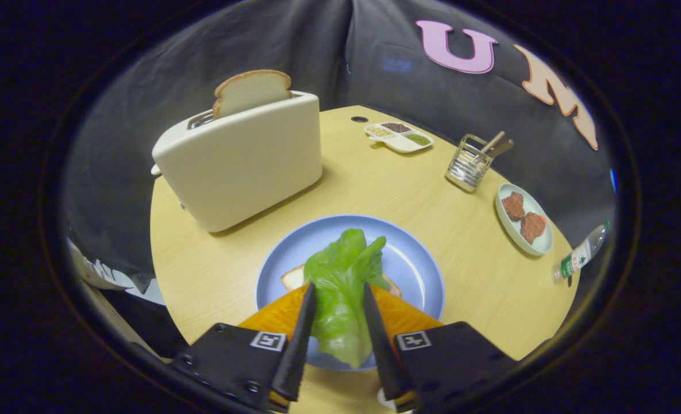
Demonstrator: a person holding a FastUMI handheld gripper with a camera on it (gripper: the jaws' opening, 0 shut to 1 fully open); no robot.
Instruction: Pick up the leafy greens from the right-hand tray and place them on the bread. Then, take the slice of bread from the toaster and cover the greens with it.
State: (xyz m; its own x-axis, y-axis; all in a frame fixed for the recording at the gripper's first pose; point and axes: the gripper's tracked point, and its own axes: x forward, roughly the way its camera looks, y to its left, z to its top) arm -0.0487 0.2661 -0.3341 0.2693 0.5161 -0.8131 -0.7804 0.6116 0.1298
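tongs (338,293) clamp crinkly greens (343,276), round plate (415,259)

Leafy greens (340,287) between pressing jaws

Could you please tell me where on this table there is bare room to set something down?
Bare wood lies between the toaster and the blue plate, and in a wider stretch bounded by the plate, the utensil holder and the patty dish. It is crowded at the plate, where the gripper holds the leafy greens over the bread.
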